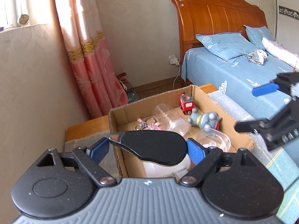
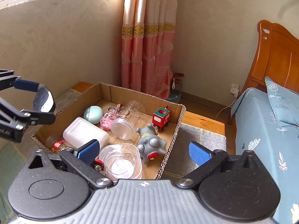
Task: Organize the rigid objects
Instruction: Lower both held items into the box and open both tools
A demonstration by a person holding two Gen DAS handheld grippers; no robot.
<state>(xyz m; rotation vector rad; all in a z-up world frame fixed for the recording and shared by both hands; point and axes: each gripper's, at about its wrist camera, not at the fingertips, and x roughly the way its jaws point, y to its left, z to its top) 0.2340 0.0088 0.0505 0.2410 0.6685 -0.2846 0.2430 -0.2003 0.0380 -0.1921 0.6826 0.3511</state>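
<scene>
Left gripper [image 1: 147, 147]: held level above the near end of the cardboard box [image 1: 203, 91], its blue pads [image 1: 100, 148] pressed against either side of a flat black teardrop-shaped object [image 1: 153, 149].
Black object: lies crosswise between the pads, narrow silver-tipped end toward 9 o'clock, broad end toward 3 o'clock; it hangs over the box and covers part of a white container [image 1: 164, 169] below.
Right gripper [image 2: 143, 150]: hovers over the near-right corner of the box, jaws spread wide with nothing between them; one blue pad [image 2: 89, 150] sits at 8 o'clock of the frame centre, the other at 4 o'clock outside the box wall.
Box contents: red toy train [image 2: 161, 118] at the far end, grey elephant toy [image 2: 151, 143] just nearer, a clear cup [image 2: 127, 123] on its side, a pink keychain [image 2: 108, 119].
Right wrist view only: a teal egg-shaped item [image 2: 93, 112], a small red-capped bottle [image 2: 58, 143], and a clear tub [image 2: 121, 161] near the bottom; the held object shows a shiny underside at 9 o'clock.
Left wrist view only: the bed [image 1: 243, 74] with blue pillows at 2 o'clock, and the right gripper's open fingers at 3 o'clock.
Surroundings: box rests on a grey mat [image 2: 198, 140]; pink curtain [image 2: 149, 56] behind.
</scene>
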